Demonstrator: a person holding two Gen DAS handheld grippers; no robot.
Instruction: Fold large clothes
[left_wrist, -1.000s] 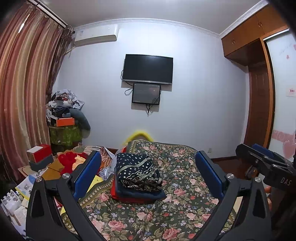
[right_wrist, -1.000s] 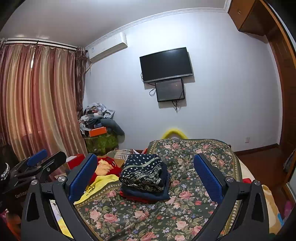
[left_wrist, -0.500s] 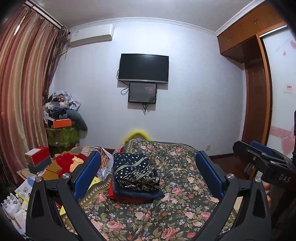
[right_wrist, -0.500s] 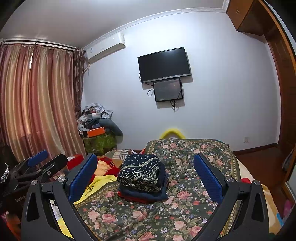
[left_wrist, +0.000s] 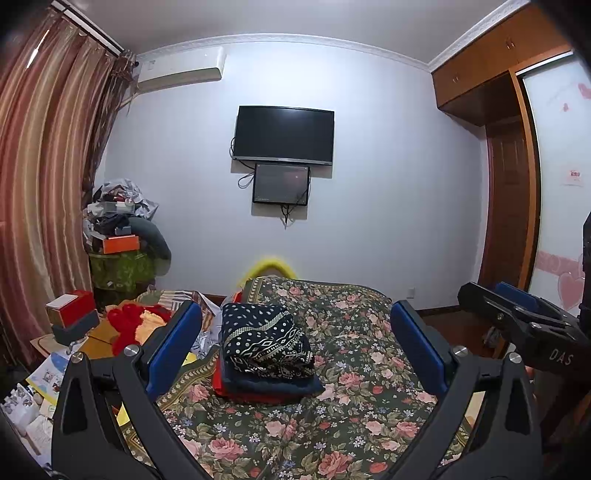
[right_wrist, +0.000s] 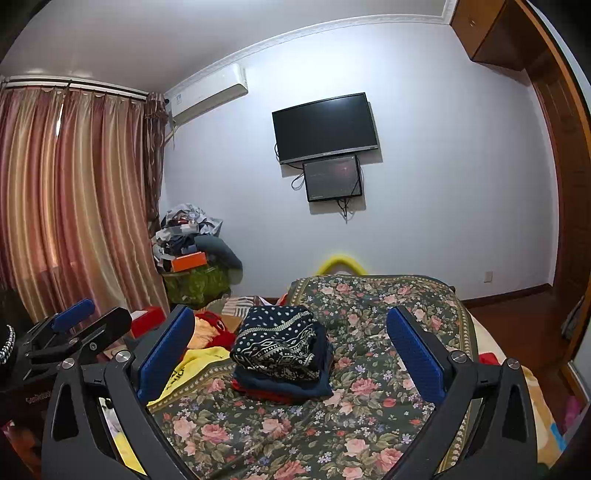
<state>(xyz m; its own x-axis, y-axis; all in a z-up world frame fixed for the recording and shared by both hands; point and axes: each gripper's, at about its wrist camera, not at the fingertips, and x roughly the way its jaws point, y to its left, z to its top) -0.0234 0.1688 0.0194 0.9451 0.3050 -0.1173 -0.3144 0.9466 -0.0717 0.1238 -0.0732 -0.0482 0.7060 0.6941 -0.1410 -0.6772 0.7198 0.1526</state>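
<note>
A stack of folded clothes lies on the floral bedspread (left_wrist: 354, 413): a navy patterned garment (left_wrist: 264, 341) on top, a plain navy one under it and a red one at the bottom. The stack also shows in the right wrist view (right_wrist: 280, 341). My left gripper (left_wrist: 295, 343) is open and empty, raised above the bed, with the stack seen between its blue pads. My right gripper (right_wrist: 290, 345) is open and empty, held likewise above the bed (right_wrist: 369, 406). Each gripper appears at the edge of the other's view.
Red and yellow clothes (left_wrist: 129, 323) lie heaped left of the bed, with a yellow garment (right_wrist: 192, 363) at the bed's left edge. A cluttered stand (left_wrist: 122, 254) sits by the curtains. A TV (left_wrist: 284, 134) hangs on the far wall. A wardrobe (left_wrist: 513, 184) stands on the right.
Both grippers have shifted slightly, so the room and the stack sit a little lower and to the left in view. Both stay open and empty.
</note>
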